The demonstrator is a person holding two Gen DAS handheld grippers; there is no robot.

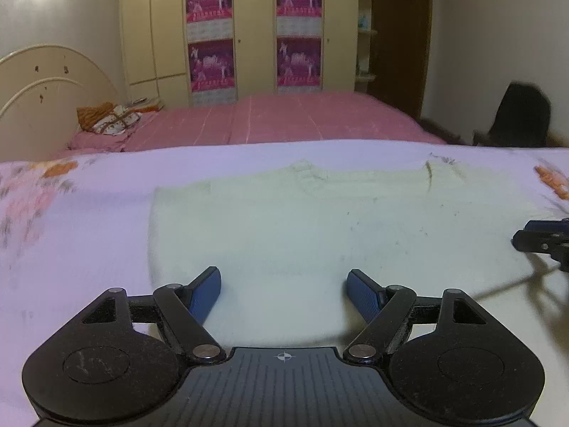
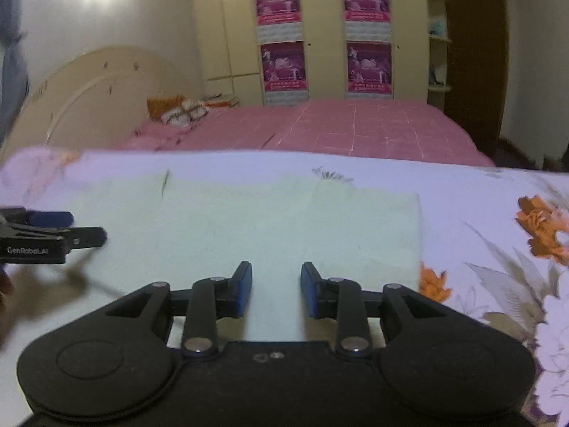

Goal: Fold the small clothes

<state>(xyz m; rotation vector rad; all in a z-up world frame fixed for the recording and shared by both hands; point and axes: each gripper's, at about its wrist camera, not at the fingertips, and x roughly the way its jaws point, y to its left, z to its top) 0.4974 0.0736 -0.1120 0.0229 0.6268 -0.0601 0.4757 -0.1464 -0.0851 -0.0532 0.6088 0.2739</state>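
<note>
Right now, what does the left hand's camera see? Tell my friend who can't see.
A pale green cloth lies flat on a flowery sheet, with the open left gripper above its near edge, holding nothing. The right gripper pokes in from the right edge; a pink bed lies behind.

A floral sheet [image 2: 498, 213] fills the lower frame. Behind it, at mid-frame, lies a pink bed [image 1: 284, 121] with a cream headboard [image 1: 42, 78] and pillows [image 1: 106, 119] at left. Four magenta posters [image 1: 209, 0] hang on the wardrobe [image 1: 252, 28] at upper centre.
</note>
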